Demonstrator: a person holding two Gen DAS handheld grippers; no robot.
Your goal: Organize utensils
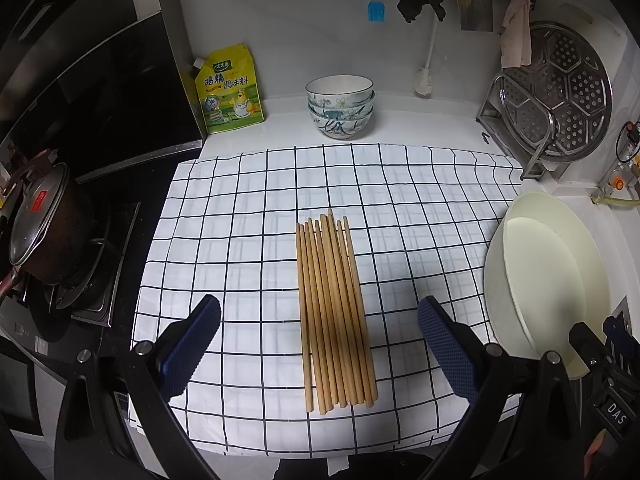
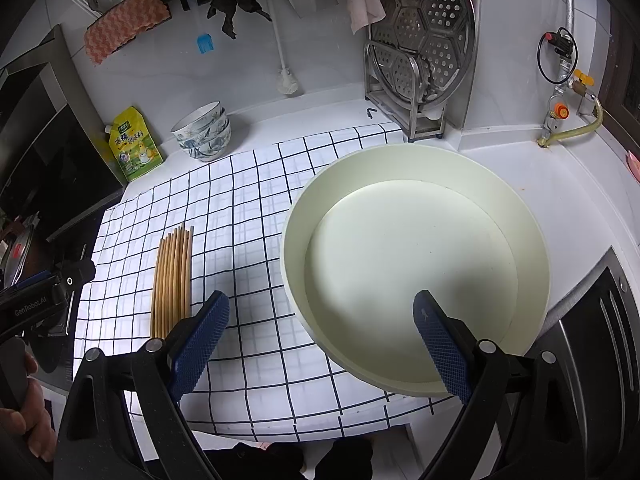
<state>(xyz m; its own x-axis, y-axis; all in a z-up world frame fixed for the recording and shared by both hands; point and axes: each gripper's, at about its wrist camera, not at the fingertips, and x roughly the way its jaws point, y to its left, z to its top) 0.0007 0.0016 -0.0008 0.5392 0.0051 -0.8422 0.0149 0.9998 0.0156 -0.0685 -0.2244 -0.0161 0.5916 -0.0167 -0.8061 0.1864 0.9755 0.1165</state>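
Observation:
Several wooden chopsticks (image 1: pixel 334 312) lie side by side in a neat row on the white checked cloth (image 1: pixel 248 208). My left gripper (image 1: pixel 320 332) hangs above their near ends, wide open, with nothing between its blue pads. In the right wrist view the same chopsticks (image 2: pixel 172 284) lie at the left, beside the left tool. My right gripper (image 2: pixel 322 328) is open too, over the near left rim of the wide cream basin (image 2: pixel 520 236), with one finger (image 2: pixel 440 344) above the basin's inside. The basin (image 1: pixel 496 264) holds nothing.
A stack of patterned bowls (image 1: pixel 340 106) and a yellow seasoning pouch (image 1: pixel 228 90) stand at the back of the counter. A steamer plate in a metal rack (image 1: pixel 556 92) is at the back right. A lidded pot (image 1: pixel 44 220) sits on the stove at the left.

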